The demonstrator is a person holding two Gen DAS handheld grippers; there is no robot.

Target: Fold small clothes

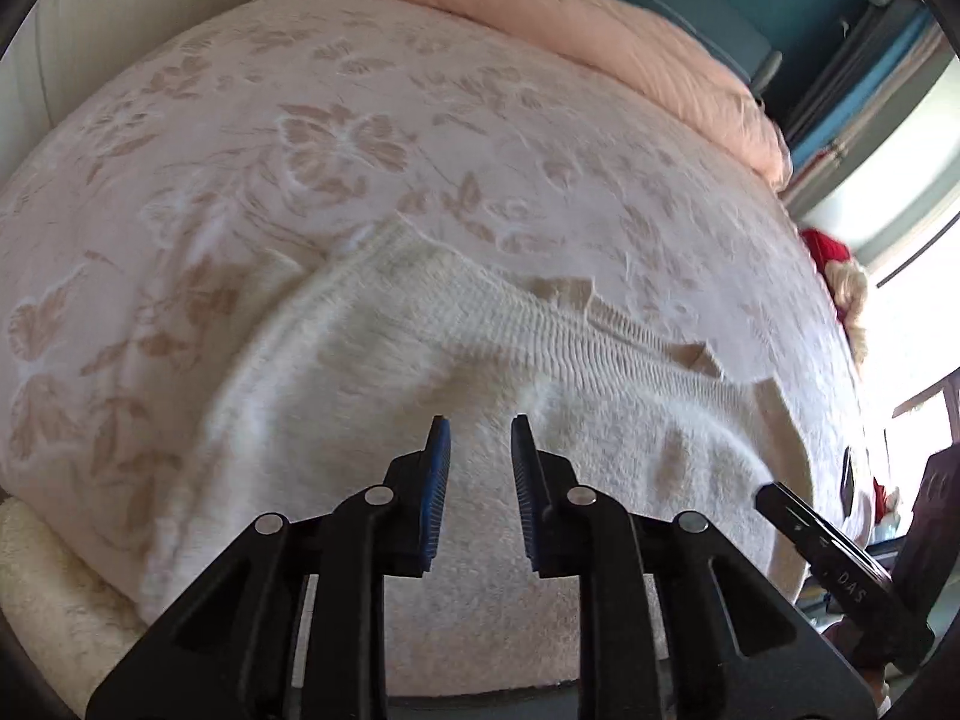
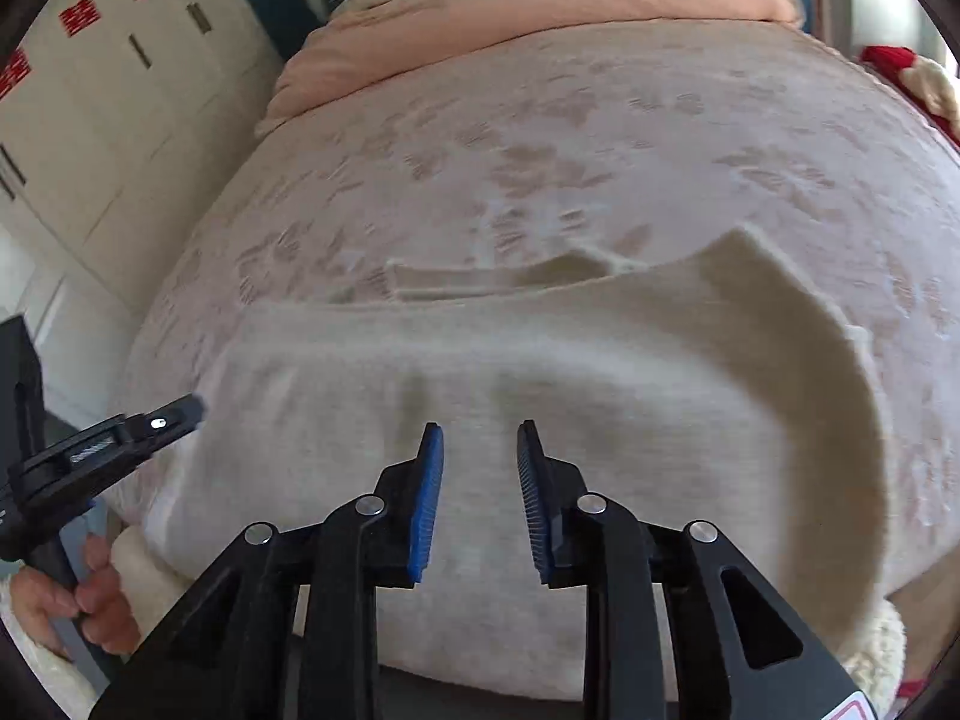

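Fingers first: both pairs parted, gripping nothing; beneath them spreads the bed [image 1: 360, 138], floral cover, peach duvet [image 1: 600, 30] at its far end; white knit sweater [image 1: 390, 348] lies flat on the near edge; left gripper [image 1: 480, 426] and right gripper [image 2: 480, 429] hover over it.

Sweater hem [image 1: 420, 630]: I lose it behind my gripper bodies.
Red toy [image 1: 834, 252]: cropped at the frame edge — identity unclear.
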